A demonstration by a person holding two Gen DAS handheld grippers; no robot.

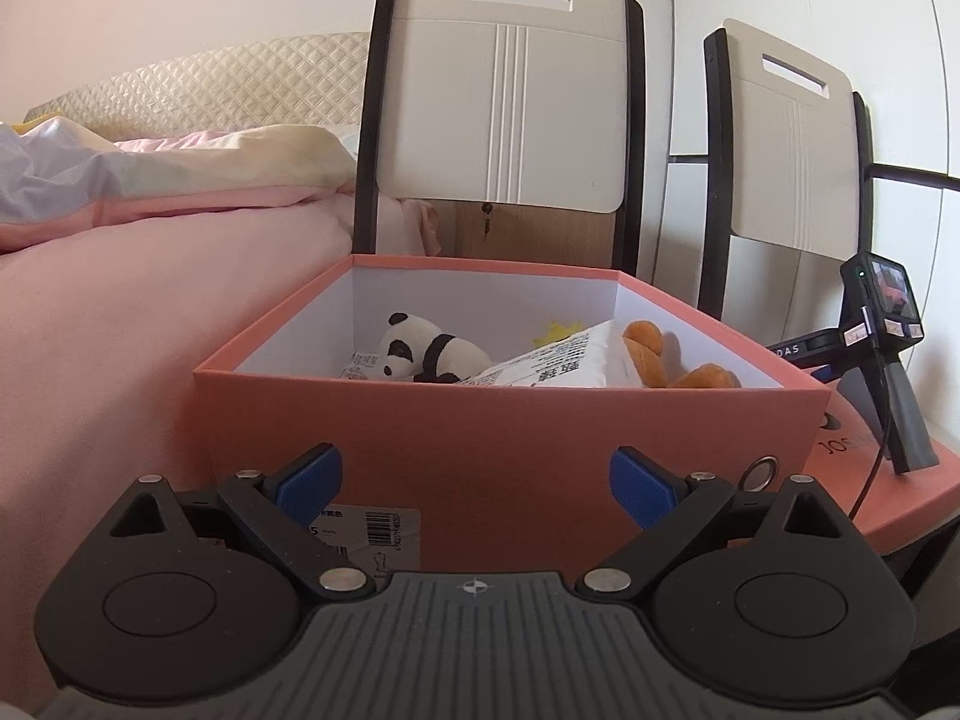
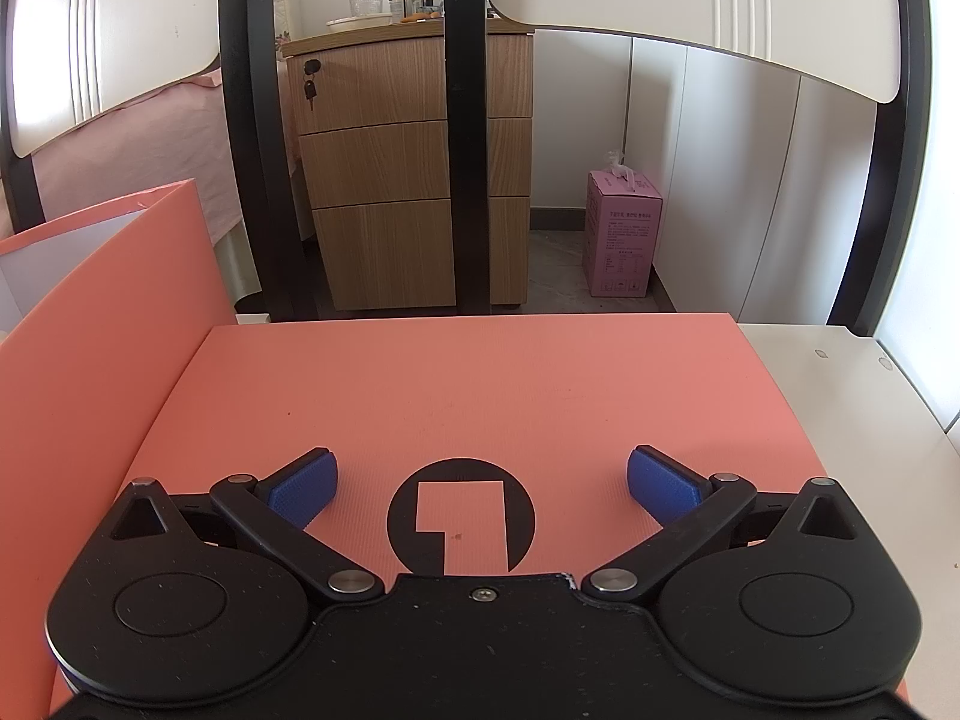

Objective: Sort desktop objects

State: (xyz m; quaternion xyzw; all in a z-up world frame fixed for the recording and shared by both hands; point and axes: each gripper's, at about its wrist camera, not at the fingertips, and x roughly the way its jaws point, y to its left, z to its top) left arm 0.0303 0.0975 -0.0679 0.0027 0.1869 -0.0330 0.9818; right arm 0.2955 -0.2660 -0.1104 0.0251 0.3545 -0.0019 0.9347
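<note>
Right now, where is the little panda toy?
In the left wrist view, the panda toy lies inside the open orange box, toward its left, beside a white packet.

A home bedroom; bed (image 1: pixel 150 276) with pink quilt, wooden drawer cabinet (image 2: pixel 408 180), chairs (image 1: pixel 504 114)

We take the box (image 1: pixel 492 420) as our landmark: an open salmon cardboard box with white inner walls and a barcode label on its near wall. Inside it, at the left, a small panda (image 1: pixel 429 349) plush lies on its side, its head toward the left wall. Right of the panda a white packet (image 1: pixel 570 363) with printed text leans tilted. At the right inside the box we see an orange plush (image 1: pixel 660 360), partly hidden. Something yellow (image 1: pixel 561 330) shows behind the packet. Just right of the box lies its lid (image 2: pixel 480 396), flat, with a black round logo.
</note>
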